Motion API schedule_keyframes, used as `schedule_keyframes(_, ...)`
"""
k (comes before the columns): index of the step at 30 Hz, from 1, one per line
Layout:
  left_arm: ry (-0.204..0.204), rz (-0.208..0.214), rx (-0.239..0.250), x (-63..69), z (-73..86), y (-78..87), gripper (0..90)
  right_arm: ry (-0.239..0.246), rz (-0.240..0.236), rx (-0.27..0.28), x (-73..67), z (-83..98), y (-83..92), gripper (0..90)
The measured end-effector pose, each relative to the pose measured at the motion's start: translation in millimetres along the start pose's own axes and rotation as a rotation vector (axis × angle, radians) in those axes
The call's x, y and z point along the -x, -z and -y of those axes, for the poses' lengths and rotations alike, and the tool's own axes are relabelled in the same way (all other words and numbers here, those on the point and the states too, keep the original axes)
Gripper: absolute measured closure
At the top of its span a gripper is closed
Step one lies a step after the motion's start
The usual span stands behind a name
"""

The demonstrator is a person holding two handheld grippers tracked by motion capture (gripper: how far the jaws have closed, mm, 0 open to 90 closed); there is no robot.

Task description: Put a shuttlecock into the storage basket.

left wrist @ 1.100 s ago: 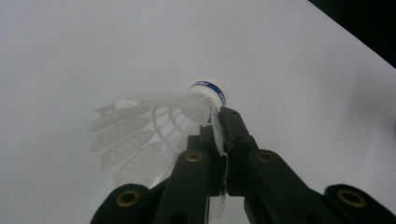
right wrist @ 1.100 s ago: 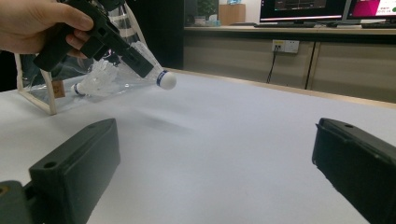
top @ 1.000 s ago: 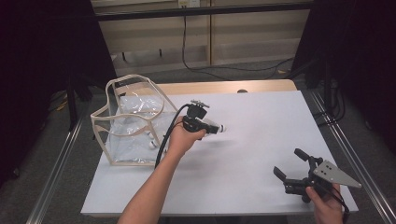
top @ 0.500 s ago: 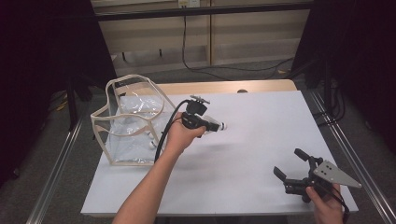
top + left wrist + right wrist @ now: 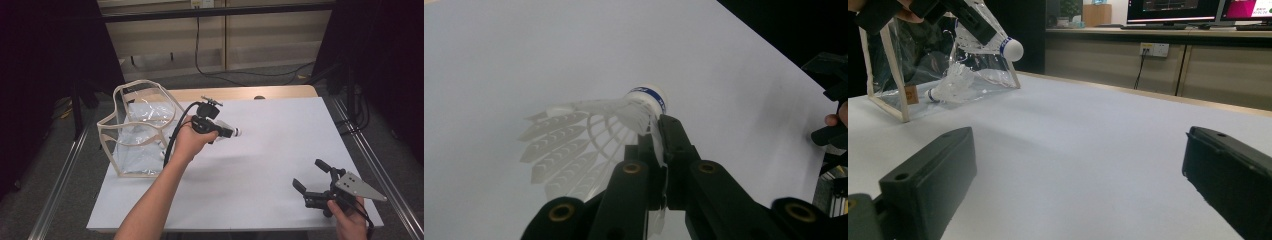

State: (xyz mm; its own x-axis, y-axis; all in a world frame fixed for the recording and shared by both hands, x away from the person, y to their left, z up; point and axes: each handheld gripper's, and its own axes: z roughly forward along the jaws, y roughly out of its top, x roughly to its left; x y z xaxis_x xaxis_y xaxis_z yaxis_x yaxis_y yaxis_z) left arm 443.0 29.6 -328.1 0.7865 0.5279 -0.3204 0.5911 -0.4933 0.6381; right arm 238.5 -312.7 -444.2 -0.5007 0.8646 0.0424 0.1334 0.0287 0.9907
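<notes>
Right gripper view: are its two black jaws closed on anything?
No, the right gripper has its jaws standing wide apart with bare white table between them.

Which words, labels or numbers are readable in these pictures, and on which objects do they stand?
None can be read.
Shuttlecock in the left hand-held gripper: white print on its blue band, too blurred.
Clear bag: small brown tag, too small.
Monitors: content too small.
</notes>
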Motion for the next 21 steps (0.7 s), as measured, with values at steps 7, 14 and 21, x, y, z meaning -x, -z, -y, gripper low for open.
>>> schedule_keyframes(7, 0.01, -0.001, 0.007, -0.2, -3.1, 8.5, 89.4, 0.001, 0.0, 0.0, 0.1, -0.1, 0.2, 0.7)
schedule_keyframes(14, 0.007, -0.002, -0.002, 1.1, -6.8, 14.5, 89.4, 0.003, 0.002, 0.002, 0.0, -0.1, 0.1, 0.7)
schedule_keyframes(21, 0.007, 0.002, -0.011, 2.9, -11.3, 21.2, 89.4, 0.002, 0.0, 0.001, 0.0, -0.1, 0.2, 0.7)
